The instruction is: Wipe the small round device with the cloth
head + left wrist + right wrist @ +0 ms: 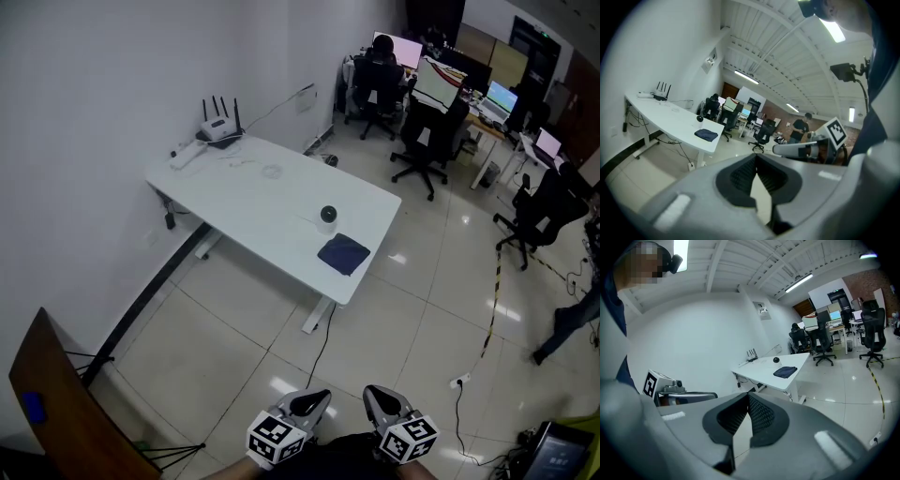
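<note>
head view steep down, far; both gripper views level, sharing table (262, 206).

Left tongs (313, 403) and right tongs (380, 399) closed, empty, side by side.

Wall (94, 75): plain white.
Floor (234, 328): glossy pale tiles.
Furniture: white desk (244, 202); black office chairs (427, 131).
Light: ceiling strip lamps (746, 77), lit.

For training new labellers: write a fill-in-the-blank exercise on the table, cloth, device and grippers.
1. The cloth lies on the ___ table.
2. The device beside it is ___ in shape.
3. The left hand-held gripper and right hand-held gripper are both ___, holding nothing.
Missing words: white; round; shut.
</note>
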Demonstrator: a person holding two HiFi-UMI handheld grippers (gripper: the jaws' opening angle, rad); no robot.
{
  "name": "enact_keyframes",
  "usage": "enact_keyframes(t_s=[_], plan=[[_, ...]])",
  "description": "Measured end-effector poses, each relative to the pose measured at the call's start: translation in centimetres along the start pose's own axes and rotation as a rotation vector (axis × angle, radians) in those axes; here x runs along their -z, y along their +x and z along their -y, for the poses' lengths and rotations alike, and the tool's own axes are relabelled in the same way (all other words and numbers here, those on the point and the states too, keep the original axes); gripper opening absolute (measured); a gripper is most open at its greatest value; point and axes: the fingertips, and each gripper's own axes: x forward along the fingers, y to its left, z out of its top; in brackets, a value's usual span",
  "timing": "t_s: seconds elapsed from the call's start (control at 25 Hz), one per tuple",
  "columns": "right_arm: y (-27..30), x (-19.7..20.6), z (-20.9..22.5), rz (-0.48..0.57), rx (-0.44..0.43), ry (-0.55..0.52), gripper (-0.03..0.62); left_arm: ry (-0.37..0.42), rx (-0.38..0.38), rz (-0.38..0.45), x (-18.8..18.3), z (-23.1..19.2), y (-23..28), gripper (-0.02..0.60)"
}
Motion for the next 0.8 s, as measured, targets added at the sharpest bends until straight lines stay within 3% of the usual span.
enact_keyframes(t_s=[0.48,0.8], plan=[[3.9,-0.3,1.6,-0.031,-0.033,0.015,0.009,-0.03,-0.041,-0.016,-0.2,-3.3,1.7,0.002],[8.1,-4.1,5.1,-0.031,-0.121,-0.004,0.009,0.006,-0.132,0.014,-3.9,-6.5,5.8,0.002]])
